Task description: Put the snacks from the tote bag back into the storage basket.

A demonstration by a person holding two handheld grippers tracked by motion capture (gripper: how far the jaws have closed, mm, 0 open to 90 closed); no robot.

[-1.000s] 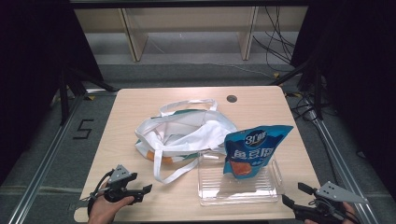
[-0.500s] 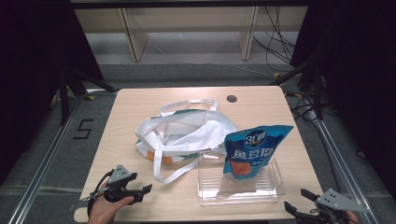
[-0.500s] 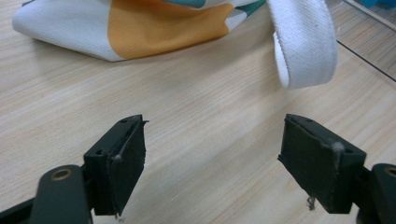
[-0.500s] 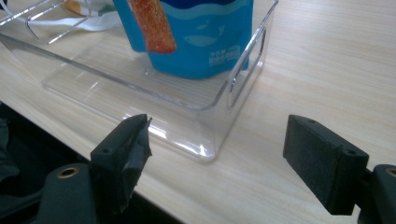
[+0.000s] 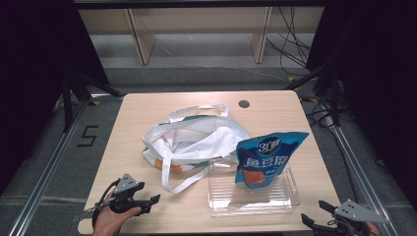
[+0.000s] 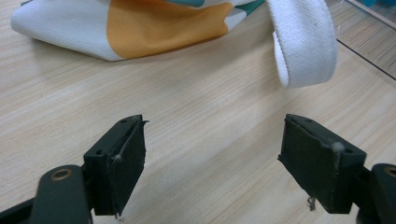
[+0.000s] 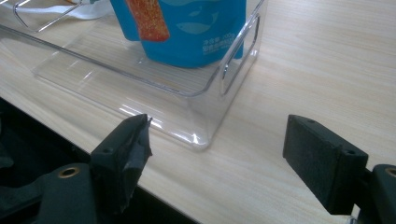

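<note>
— Where do things stand, going from the left?

— The left claw (image 5: 140, 203) sits low at the near left corner of the counter (image 5: 147, 105), jaws spread wide with nothing between them. In the left gripper view only bare wood lies between the jaws, with the bag's white strap (image 6: 303, 42) hanging a little beyond.

— And the bag itself?

— The white cloth bag (image 5: 194, 142) lies slumped in the middle, mouth open and handles loose. Nobody has hold of it.

— The blue packet?

— The blue snack pouch (image 5: 268, 160) stands upright in the clear plastic tray (image 5: 290, 201), toward its far side, just right of the bag.

— The right claw?

— The right claw (image 5: 327, 226) is at the near right edge, jaws wide apart and empty, pointing at the tray's near corner (image 7: 198, 135) but not touching it.

— So how far along?

— I'd say barely begun. If the pouch belongs in the bag, picking it up and loading it are both left to do.
</note>
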